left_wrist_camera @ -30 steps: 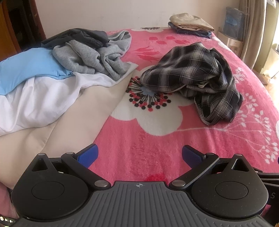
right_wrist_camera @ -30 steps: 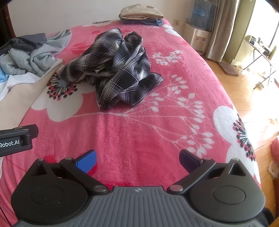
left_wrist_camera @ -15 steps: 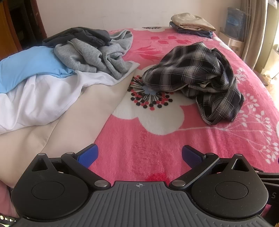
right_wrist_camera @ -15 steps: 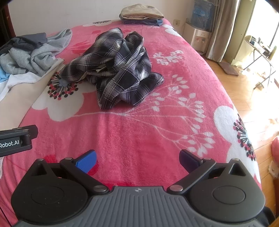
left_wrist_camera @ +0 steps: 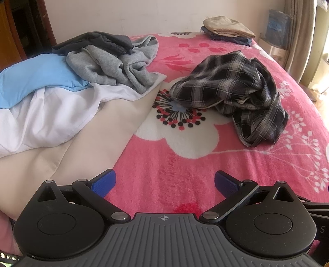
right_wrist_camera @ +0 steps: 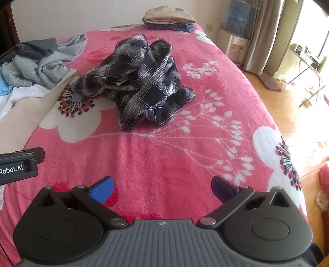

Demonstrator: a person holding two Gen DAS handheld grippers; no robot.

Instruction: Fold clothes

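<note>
A crumpled black-and-white plaid shirt (left_wrist_camera: pixel 232 90) (right_wrist_camera: pixel 141 82) lies in a heap in the middle of the pink flowered bed (left_wrist_camera: pixel 164 164) (right_wrist_camera: pixel 185 147). My left gripper (left_wrist_camera: pixel 164 182) hovers open over the near part of the bed, well short of the shirt, with nothing between its blue pads. My right gripper (right_wrist_camera: pixel 162 188) is likewise open and empty, further right and also short of the shirt. The body of the left gripper (right_wrist_camera: pixel 18 165) shows at the left edge of the right wrist view.
A pile of grey, dark, light blue and white clothes (left_wrist_camera: pixel 82 67) (right_wrist_camera: pixel 37 61) lies at the left on a beige sheet (left_wrist_camera: pixel 82 143). Folded garments (left_wrist_camera: pixel 228 28) (right_wrist_camera: pixel 168 18) are stacked at the bed's far end. Wooden floor (right_wrist_camera: pixel 287 106), curtains and a water dispenser stand to the right.
Both grippers have crept slightly forward towards the plaid shirt. Both stay open. The clothes have not moved.
</note>
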